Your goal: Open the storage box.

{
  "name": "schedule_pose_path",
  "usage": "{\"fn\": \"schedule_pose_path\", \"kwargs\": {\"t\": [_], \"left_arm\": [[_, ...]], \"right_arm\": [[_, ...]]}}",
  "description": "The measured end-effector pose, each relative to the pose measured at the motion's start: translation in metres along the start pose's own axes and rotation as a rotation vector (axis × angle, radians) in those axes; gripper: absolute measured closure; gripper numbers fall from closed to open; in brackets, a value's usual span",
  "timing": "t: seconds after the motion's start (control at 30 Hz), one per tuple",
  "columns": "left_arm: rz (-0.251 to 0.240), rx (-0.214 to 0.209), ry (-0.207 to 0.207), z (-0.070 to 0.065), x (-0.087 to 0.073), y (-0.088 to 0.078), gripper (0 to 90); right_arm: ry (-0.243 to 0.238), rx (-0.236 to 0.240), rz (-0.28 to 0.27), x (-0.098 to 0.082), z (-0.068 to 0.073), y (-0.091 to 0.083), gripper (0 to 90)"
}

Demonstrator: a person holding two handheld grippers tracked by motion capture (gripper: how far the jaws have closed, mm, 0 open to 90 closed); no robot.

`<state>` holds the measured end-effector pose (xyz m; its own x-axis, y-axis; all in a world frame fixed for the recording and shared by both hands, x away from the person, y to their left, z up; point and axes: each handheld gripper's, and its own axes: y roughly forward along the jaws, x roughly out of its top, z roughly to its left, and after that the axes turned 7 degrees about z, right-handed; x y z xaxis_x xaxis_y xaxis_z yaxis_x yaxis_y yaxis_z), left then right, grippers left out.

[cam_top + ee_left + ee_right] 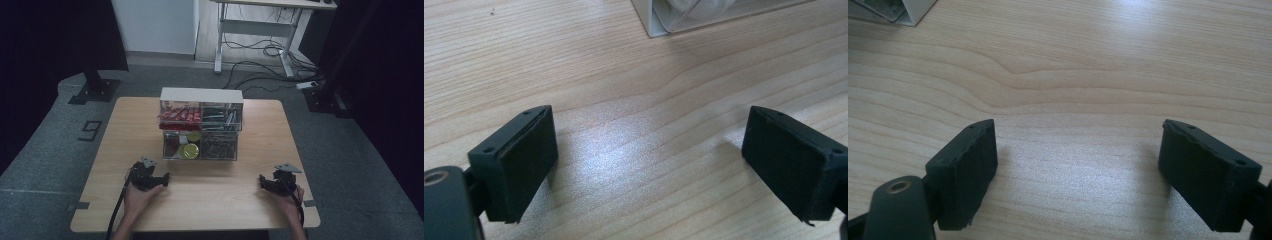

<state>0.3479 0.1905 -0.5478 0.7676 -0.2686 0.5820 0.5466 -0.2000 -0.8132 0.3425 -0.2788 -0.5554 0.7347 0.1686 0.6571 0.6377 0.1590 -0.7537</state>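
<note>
Sitting at the centre of the high view, the clear organizer box (201, 125) holds red packets above and green-lidded jars below. Lower left, the left gripper (161, 180) rests on the wooden table (225, 200), jaws spread, empty. Lower right, the right gripper (264, 183) likewise gapes wide, nothing between.

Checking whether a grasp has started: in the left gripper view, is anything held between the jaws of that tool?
No. The left tool has its jaws standing wide apart with bare wooden table between them, and the clear organizer lies farther off.
</note>
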Motion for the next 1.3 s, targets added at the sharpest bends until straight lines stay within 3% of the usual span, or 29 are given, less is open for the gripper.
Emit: {"fn": "schedule_pose_path", "kwargs": {"t": [0.43, 0.47, 0.8, 0.97, 1.2, 1.3], "left_arm": [[-0.026, 0.020, -0.026, 0.002, -0.004, -0.004, 18.2], [-0.032, 0.023, -0.031, 0.002, -0.005, -0.005, 24.6], [-0.046, -0.005, -0.060, 0.008, -0.008, -0.013, 45.4], [-0.094, -0.040, -0.096, 0.010, -0.008, -0.027, 54.5], [-0.188, 0.000, -0.119, 0.015, -0.009, -0.054, 69.1], [-0.202, -0.005, -0.118, 0.016, -0.009, -0.058, 72.5]], "right_arm": [[-0.006, 0.009, -0.002, 0.000, 0.001, 0.000, 16.9], [-0.006, 0.009, -0.003, 0.000, 0.001, 0.000, 17.0], [-0.003, 0.007, -0.003, 0.000, 0.001, 0.000, 17.3], [-0.001, 0.006, -0.004, 0.000, 0.001, 0.000, 17.7], [0.004, 0.001, -0.005, 0.000, 0.001, 0.000, 18.6], [0.005, 0.000, -0.005, 0.000, 0.001, 0.000, 18.7]]}}
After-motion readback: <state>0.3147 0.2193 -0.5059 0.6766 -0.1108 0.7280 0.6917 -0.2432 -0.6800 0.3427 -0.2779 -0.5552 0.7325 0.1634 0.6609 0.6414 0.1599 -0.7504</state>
